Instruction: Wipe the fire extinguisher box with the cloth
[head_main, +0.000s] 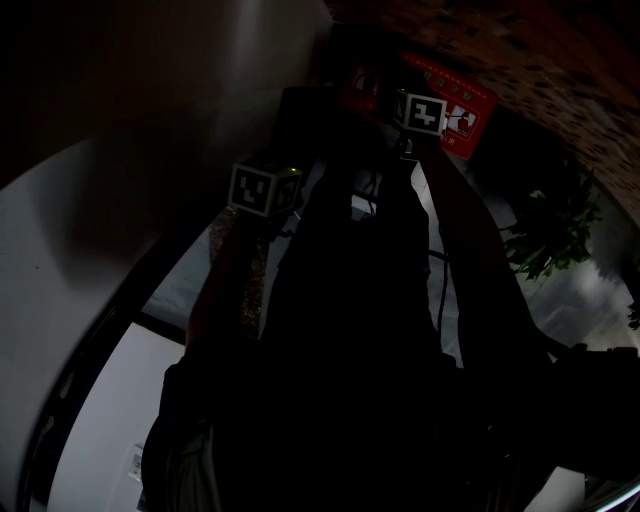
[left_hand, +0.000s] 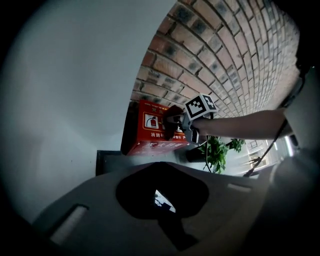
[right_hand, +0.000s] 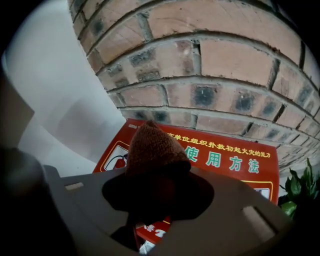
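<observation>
The red fire extinguisher box (right_hand: 230, 161) with printed labels stands at the foot of a brick wall; it also shows in the left gripper view (left_hand: 150, 131) and dimly in the head view (head_main: 452, 102). My right gripper (right_hand: 155, 187) is shut on a brown knitted cloth (right_hand: 154, 149), whose bunched end presses against the box's top left face. From the left gripper view the right gripper (left_hand: 176, 125) and the cloth sit on the box's front. My left gripper (left_hand: 162, 197) hangs back from the box, jaws together with nothing between them.
A brick wall (right_hand: 210, 65) rises behind the box and a white wall (left_hand: 65, 100) runs to its left. A potted green plant (left_hand: 216, 150) stands just right of the box. The head view is very dark; a cable (head_main: 437, 280) hangs along the right arm.
</observation>
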